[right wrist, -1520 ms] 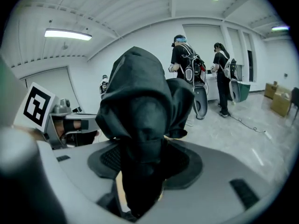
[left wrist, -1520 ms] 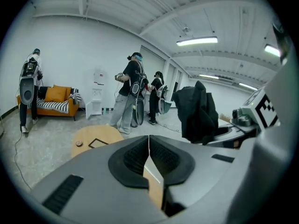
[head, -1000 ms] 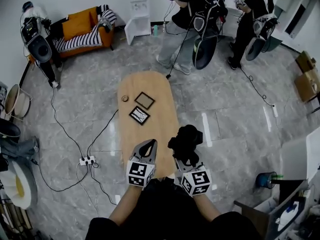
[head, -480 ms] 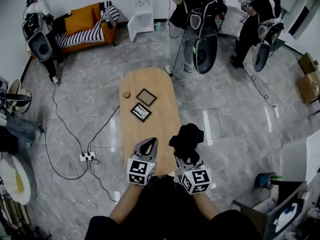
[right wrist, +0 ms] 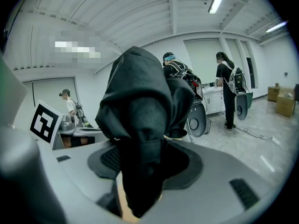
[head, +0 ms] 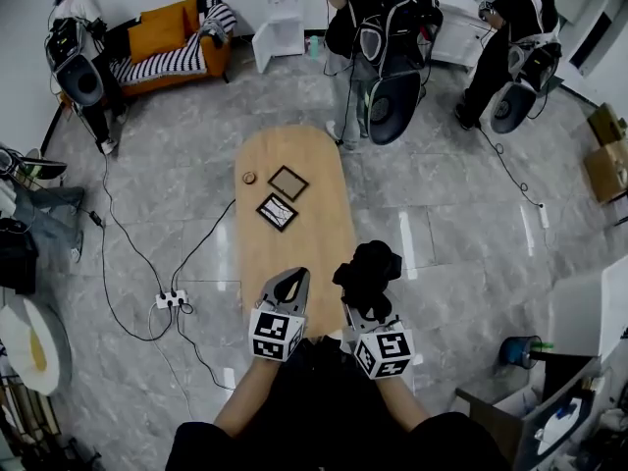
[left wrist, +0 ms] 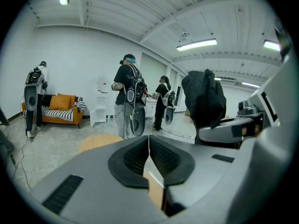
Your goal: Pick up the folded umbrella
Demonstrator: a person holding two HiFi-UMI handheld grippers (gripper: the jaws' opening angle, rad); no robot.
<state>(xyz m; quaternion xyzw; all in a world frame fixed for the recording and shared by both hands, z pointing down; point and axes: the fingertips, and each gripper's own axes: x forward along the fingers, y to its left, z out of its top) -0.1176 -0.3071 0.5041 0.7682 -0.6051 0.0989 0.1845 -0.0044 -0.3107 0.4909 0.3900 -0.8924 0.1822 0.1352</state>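
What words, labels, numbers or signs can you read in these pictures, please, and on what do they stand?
No readable words or numbers.
Left marker cube, right marker cube: square patterns only, no letters.
Framed pictures on the table: too small to read.

Grey hand-held grippers bear black-and-white marker cubes; black top.

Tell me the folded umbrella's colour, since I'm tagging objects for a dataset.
Black. The folded umbrella shows best in the right gripper view.
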